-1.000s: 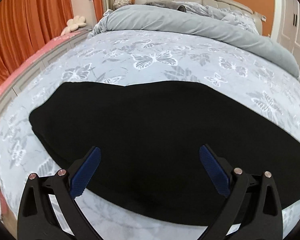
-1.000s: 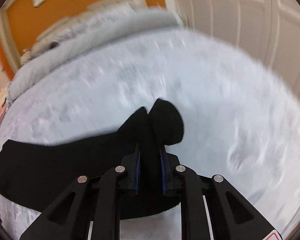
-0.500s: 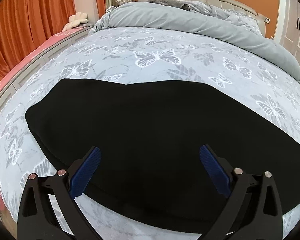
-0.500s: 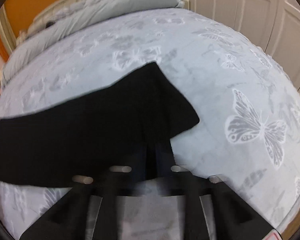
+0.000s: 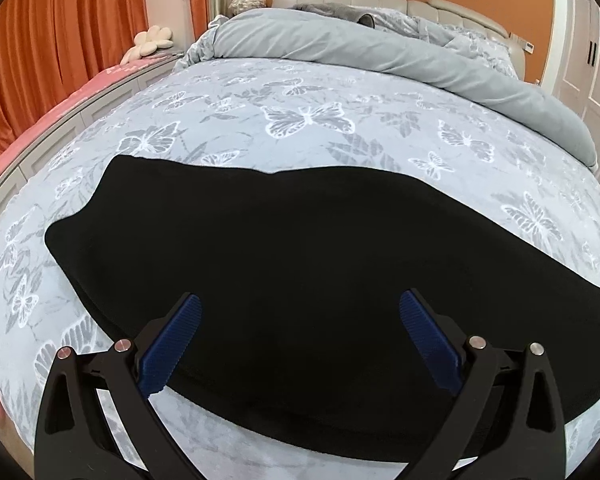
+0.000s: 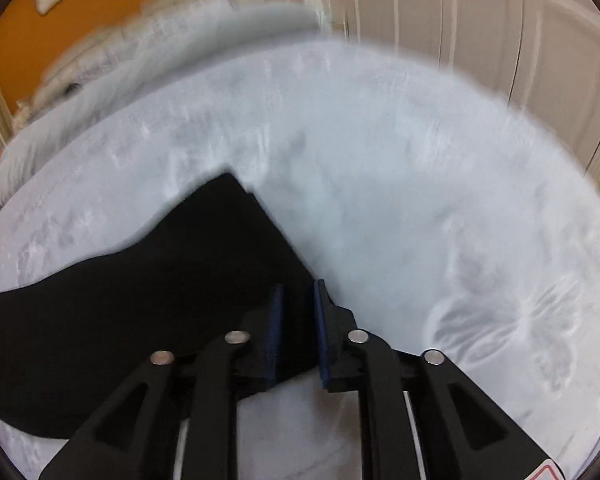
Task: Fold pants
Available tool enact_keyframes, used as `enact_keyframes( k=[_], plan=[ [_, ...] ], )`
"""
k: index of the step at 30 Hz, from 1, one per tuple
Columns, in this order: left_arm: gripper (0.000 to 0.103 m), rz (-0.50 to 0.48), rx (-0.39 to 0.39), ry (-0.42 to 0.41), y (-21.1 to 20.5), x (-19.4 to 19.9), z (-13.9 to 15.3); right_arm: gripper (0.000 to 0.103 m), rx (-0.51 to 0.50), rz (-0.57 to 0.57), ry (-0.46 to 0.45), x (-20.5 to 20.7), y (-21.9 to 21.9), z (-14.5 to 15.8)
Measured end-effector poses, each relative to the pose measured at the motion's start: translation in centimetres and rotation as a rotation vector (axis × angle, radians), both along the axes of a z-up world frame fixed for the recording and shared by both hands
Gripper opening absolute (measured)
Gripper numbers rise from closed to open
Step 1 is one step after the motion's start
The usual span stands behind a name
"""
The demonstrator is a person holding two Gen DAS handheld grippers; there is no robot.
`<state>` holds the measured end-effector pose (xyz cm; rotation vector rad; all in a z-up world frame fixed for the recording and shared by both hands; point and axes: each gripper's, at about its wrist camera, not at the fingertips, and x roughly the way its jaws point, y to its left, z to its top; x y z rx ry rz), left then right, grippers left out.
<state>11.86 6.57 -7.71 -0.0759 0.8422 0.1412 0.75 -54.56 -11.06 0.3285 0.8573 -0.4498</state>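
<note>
Black pants [image 5: 300, 264] lie flat across the butterfly-print bed cover, running left to right. My left gripper [image 5: 300, 320] is open and empty, its blue pads just above the near part of the pants. In the right wrist view, which is blurred, my right gripper [image 6: 298, 312] is nearly shut, its blue pads either side of the near right corner of the pants [image 6: 160, 280] at the leg end. The far corner of that end lies flat on the cover.
The bed cover [image 5: 340, 128] stretches beyond the pants. A rolled grey duvet [image 5: 380, 48] and headboard lie at the far end. Orange curtains [image 5: 60, 40] and a pink ledge are at left. White closet doors [image 6: 480, 32] stand past the bed's right edge.
The right gripper lowered the lifted leg end onto the bed, spreading it flat, and its jaws parted slightly. The left gripper stayed open, drifting a little nearer over the pants.
</note>
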Motion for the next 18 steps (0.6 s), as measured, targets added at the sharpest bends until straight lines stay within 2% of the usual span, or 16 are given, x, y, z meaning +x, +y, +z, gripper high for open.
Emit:
enact_keyframes(
  k=[1,2,3,4,5,9,11,13,14,15,18],
  plan=[
    [0.098,0.004,-0.011,0.000,0.2,0.0,0.1,0.042,-0.007,-0.015,0.009,-0.1,0.0,0.7],
    [0.098,0.009,-0.028,-0.003,0.5,0.0,0.3,0.061,-0.012,-0.054,-0.029,-0.8,0.2,2.0],
    [0.098,0.019,-0.045,-0.010,0.9,-0.1,0.5,0.070,0.009,-0.065,-0.089,-1.7,0.3,2.8],
    [0.098,0.035,-0.056,-0.018,1.4,-0.2,0.9,0.071,0.037,-0.065,-0.125,-2.4,0.3,3.2],
    [0.098,0.050,-0.059,-0.022,1.9,-0.2,1.1,0.071,0.077,-0.063,-0.118,-2.9,0.5,3.1],
    [0.098,0.207,-0.107,-0.007,7.0,-0.6,1.8,0.071,0.239,-0.078,-0.051,-3.6,1.3,0.5],
    [0.098,0.301,-0.130,0.014,10.4,-0.9,1.8,0.071,0.289,-0.069,-0.004,-3.1,1.8,-0.7],
    [0.098,0.408,-0.188,0.048,14.8,-1.5,1.3,0.072,0.317,-0.072,0.011,-2.7,2.7,-1.0],
    [0.098,0.455,-0.236,0.059,16.9,-1.9,0.9,0.076,0.336,-0.078,0.006,-2.6,3.1,-1.1],
    [0.098,0.485,-0.270,0.066,18.4,-2.3,0.5,0.081,0.364,-0.077,-0.005,-2.7,3.7,-1.1],
    [0.098,0.559,-0.394,0.123,22.6,-3.2,-1.6,0.083,0.452,-0.071,-0.025,-2.4,4.5,-1.4]
  ],
)
